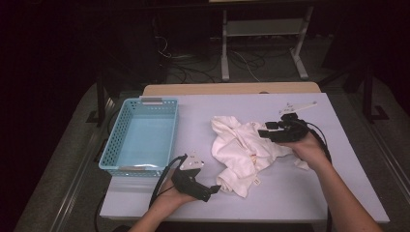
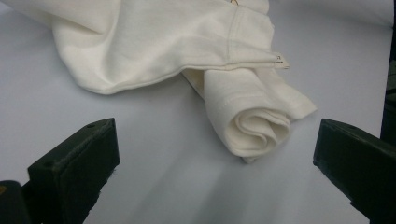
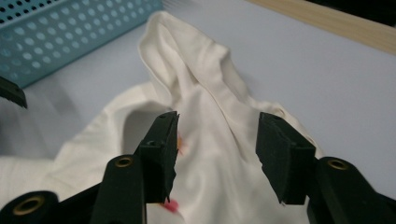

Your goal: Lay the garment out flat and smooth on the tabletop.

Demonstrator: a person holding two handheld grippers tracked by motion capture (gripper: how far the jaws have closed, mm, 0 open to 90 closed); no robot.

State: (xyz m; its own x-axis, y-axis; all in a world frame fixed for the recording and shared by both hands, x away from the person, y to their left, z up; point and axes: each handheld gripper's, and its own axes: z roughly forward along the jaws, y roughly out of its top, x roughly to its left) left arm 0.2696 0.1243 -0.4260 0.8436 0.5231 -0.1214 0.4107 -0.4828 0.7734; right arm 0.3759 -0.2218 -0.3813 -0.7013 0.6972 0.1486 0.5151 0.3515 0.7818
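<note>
A crumpled cream-white garment (image 1: 241,150) lies in the middle of the pale table (image 1: 300,193). My left gripper (image 1: 215,191) rests near the front edge with its jaws pointing at the garment's near corner. In the left gripper view it (image 2: 215,140) stands wide open, and a rolled fold of the garment (image 2: 254,126) lies just ahead, touching neither jaw. My right gripper (image 1: 266,129) hovers over the garment's right side. In the right gripper view it (image 3: 217,140) is open above the garment (image 3: 210,102), with nothing pressed between the pads. Small pink marks show on the fabric below.
A light blue perforated basket (image 1: 113,140) stands at the table's left, its wall (image 3: 70,28) also in the right gripper view. A wooden strip (image 1: 232,89) runs along the far edge. Beyond are a dark floor, cables and a white frame (image 1: 263,29).
</note>
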